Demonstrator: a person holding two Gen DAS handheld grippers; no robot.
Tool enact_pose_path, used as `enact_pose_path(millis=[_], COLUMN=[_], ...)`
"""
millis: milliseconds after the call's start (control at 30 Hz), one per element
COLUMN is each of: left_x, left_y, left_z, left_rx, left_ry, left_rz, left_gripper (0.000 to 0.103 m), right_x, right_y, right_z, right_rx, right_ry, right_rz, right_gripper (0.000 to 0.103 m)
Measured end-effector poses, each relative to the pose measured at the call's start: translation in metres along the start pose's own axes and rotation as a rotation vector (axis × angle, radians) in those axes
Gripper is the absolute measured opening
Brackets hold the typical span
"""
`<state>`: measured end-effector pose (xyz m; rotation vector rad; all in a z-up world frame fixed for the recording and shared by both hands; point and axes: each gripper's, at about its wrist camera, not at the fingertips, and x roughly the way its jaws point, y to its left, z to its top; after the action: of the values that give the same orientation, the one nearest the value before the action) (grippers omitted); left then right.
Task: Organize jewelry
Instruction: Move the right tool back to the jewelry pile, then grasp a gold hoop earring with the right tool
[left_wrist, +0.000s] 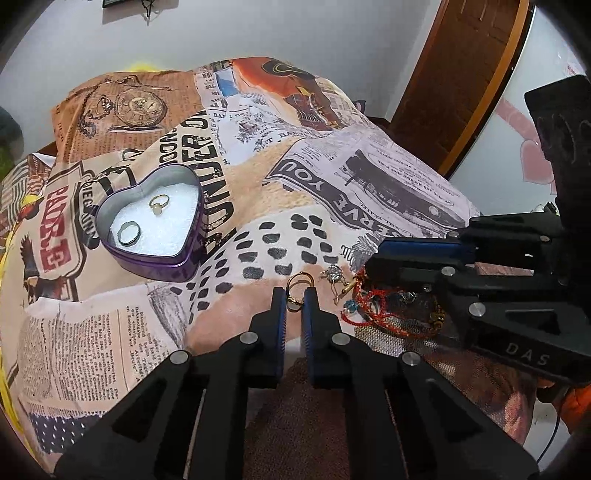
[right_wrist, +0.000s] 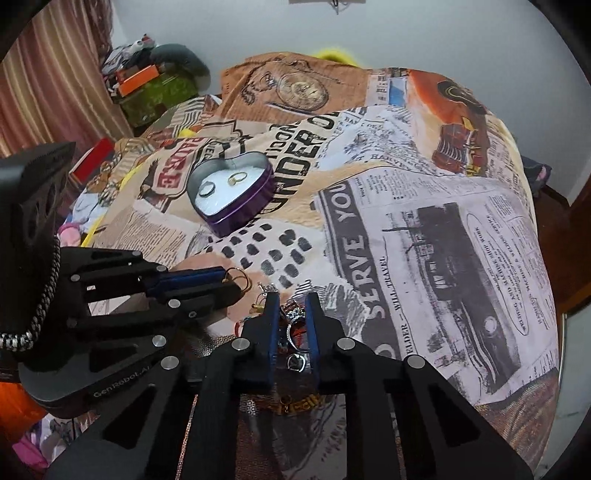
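Left gripper (left_wrist: 295, 297): fingers narrowed around a gold ring (left_wrist: 298, 291) that stands between their tips; whether they press it I cannot tell.
Right gripper (right_wrist: 291, 306): fingers a little apart, straddling a heap of rings and red bracelets (right_wrist: 295, 328).
Heart tin (left_wrist: 155, 254): ahead and left of the left fingers on the bed cover (left_wrist: 369, 177), holding a pearl ring (left_wrist: 159, 204) and a dark band (left_wrist: 129, 233).

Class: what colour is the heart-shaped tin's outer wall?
Purple; the heart-shaped tin shows best in the left wrist view.
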<state>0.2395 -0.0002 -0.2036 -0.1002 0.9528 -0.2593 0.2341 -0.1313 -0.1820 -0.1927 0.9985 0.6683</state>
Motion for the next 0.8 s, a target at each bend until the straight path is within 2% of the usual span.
enact_pose_path(millis=[267,467,600,633,700,733,800], left_x=[-0.014,-0.031,-0.042,-0.043,-0.045,-0.045,-0.046], left_y=[0.005,0.007,0.01,0.01,0.012,0.012,0.014], left_z=[0.0,0.004,0.004,0.003,0.001,0.001,-0.001], left_rx=[-0.018,-0.016,-0.019,-0.022,-0.024,-0.025,-0.026], left_ry=[-0.024,-0.064,-0.086,-0.087,-0.087,-0.086,-0.085], left_rz=[0.008,0.017,0.019,0.017,0.019,0.021,0.025], left_gripper=[0.008,0.008,0.008,0.008,0.008,0.008,0.008], right_x=[-0.015,-0.034,-0.037,-0.036,-0.03,-0.026,-0.018], right_y=[-0.002,-0.007,-0.003,-0.001,0.0,0.001,0.005], right_z=[0.003,0.01,0.011,0.01,0.01,0.009,0.006], right_rx=[0.012,0.036,0.007,0.008,0.011,0.011,0.003], right_ry=[-0.022,-0.065,-0.071,-0.067,-0.041,-0.031,-0.021], right_rz=[0.001,-0.017,-0.046,-0.042,-0.038,-0.037,-0.042], right_gripper=[0.005,0.005,0.005,0.006,0.016,0.024,0.026])
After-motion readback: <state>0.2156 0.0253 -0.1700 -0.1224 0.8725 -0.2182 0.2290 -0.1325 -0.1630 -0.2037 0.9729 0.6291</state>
